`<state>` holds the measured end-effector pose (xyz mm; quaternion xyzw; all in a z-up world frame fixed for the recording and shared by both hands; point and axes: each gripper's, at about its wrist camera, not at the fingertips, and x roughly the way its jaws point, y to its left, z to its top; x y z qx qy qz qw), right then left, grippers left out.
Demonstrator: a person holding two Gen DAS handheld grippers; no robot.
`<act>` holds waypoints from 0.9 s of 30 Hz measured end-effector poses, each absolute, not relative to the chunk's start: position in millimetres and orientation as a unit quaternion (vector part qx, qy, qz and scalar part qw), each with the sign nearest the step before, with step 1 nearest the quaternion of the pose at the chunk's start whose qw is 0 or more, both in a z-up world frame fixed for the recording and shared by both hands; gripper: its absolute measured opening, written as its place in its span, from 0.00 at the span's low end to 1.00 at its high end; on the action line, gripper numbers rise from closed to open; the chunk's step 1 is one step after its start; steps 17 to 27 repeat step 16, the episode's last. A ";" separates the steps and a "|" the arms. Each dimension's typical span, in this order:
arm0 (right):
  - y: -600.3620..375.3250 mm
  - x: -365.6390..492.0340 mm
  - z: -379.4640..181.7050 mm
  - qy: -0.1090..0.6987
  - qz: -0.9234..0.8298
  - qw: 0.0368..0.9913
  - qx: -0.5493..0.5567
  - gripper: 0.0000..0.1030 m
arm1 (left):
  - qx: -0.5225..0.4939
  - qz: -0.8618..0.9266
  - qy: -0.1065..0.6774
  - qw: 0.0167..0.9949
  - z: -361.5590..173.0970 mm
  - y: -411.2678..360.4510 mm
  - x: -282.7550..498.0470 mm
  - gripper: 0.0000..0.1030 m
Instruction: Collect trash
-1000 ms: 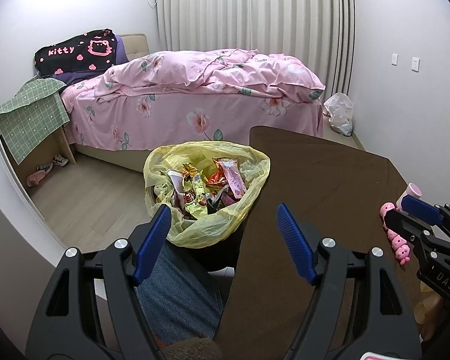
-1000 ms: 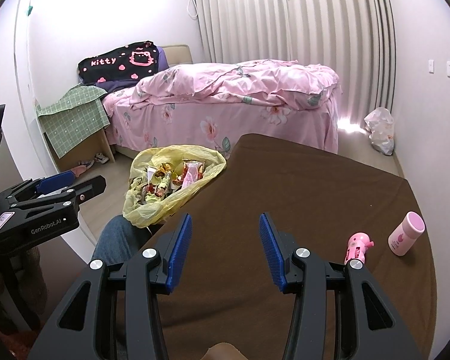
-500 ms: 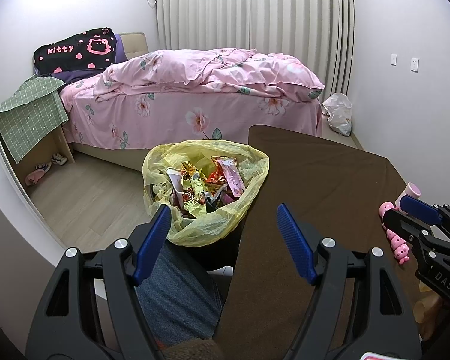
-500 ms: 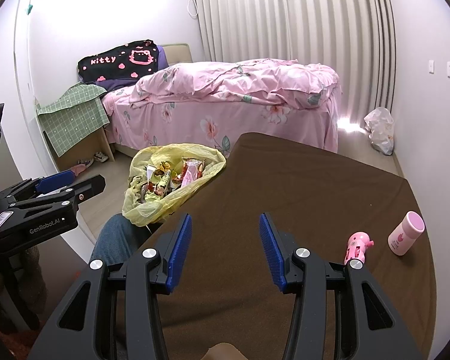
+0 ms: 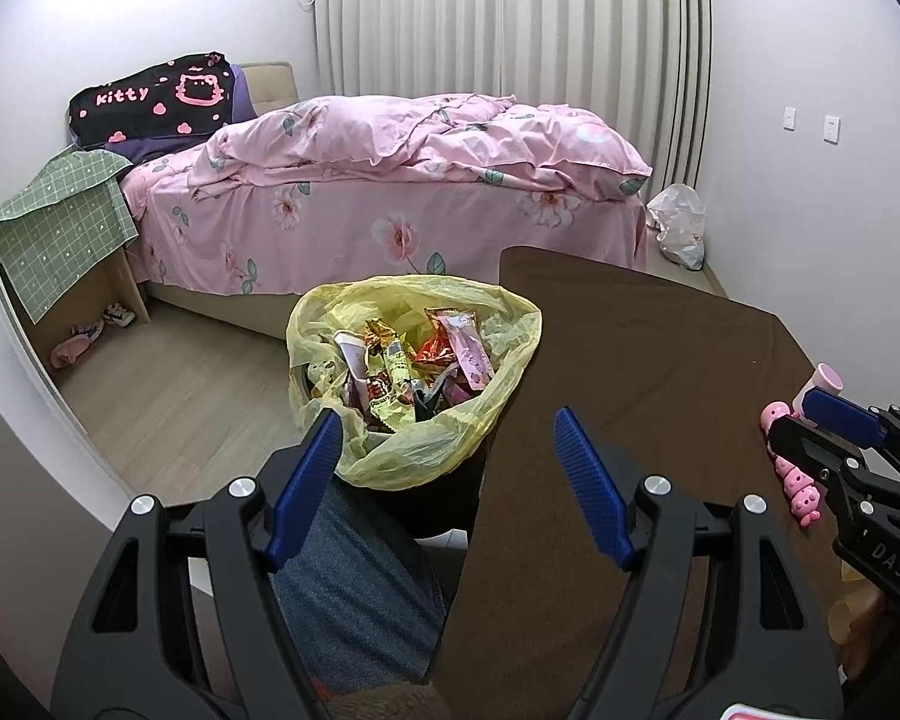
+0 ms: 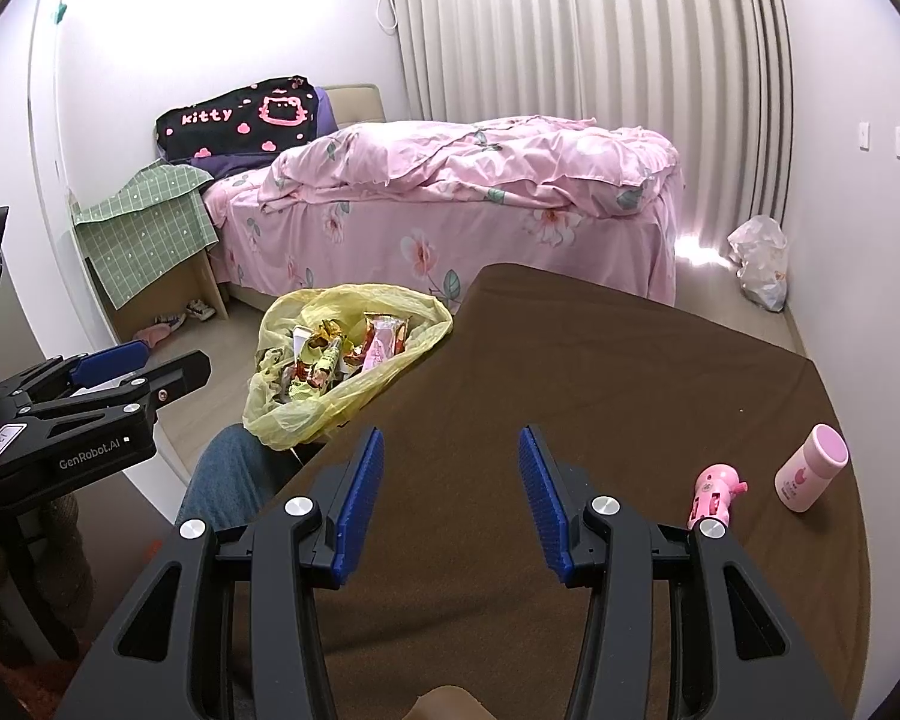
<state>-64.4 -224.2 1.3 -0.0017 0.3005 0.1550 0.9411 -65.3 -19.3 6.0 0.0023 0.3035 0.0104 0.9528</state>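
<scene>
A yellow trash bag (image 5: 414, 444) (image 6: 306, 414) lines a bin at the left edge of the brown table (image 5: 660, 360) (image 6: 600, 372). Several snack wrappers (image 5: 414, 360) (image 6: 348, 354) lie inside it. My left gripper (image 5: 447, 456) hangs open just short of the bag, above a person's denim-clad leg (image 5: 354, 588), with nothing between its blue pads. My right gripper (image 6: 450, 474) stands open over the bare table top, also holding nothing. Each gripper shows at the edge of the other's view.
A pink toy (image 6: 717, 489) (image 5: 801, 486) and a small pink bottle (image 6: 810, 468) stand on the table's right side. Beyond lie a pink bed (image 5: 402, 192), a green-clothed side table (image 5: 60, 222) and a white plastic bag (image 6: 759, 261) on the floor by the wall.
</scene>
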 end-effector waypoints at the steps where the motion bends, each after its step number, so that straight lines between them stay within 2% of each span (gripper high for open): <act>1: -224.0 -64.4 1.6 0.300 0.155 0.941 -0.002 0.43 | 0.002 0.010 0.304 0.953 5.1 -17.6 -65.6 0.67; 11: -234.9 -63.4 -6.7 0.316 0.154 0.936 -0.007 0.43 | -0.014 -0.015 0.320 0.947 -2.1 -12.9 -60.0 0.67; 16: -309.4 -61.8 -30.7 0.341 0.065 0.938 0.018 0.43 | -0.032 -0.040 0.347 0.936 -12.7 -11.6 -47.3 0.67; 27: -309.4 -61.8 -30.7 0.341 0.065 0.938 0.018 0.43 | -0.032 -0.040 0.347 0.936 -12.7 -11.6 -47.3 0.67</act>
